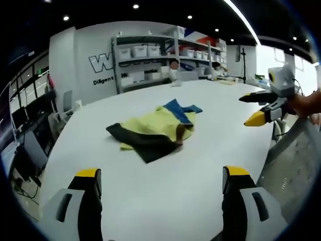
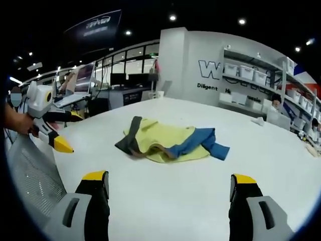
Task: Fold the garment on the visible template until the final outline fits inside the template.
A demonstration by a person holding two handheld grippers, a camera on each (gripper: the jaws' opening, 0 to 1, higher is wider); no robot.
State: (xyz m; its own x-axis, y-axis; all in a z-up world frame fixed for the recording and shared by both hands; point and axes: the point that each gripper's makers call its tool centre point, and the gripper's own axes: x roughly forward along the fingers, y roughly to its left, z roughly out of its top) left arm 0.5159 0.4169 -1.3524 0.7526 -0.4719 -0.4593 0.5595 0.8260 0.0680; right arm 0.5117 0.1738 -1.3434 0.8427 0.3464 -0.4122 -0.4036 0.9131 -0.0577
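soft, light garment (image 1: 154, 129) is crumpled on surface (image 1: 165, 201) ahead of spread left tongs (image 1: 160, 183) and right tongs (image 2: 169, 188); edges are best pinched.

Desk (image 1: 165, 196): wide, white, rounded at the edge, bare over most of its top.
Shelves (image 1: 165, 55): metal racks against the far wall, loaded with white bins (image 2: 241, 71).
Wall lettering (image 2: 208, 70): big outlined letters on the grey wall, a smaller line of text beneath.
Mesh chair (image 2: 32, 175): grey back, pushed up near the desk edge.
Monitors (image 2: 118, 79): dark screens in a row at the back workstations.
Ceiling lights (image 1: 135, 6): small round spots overhead.
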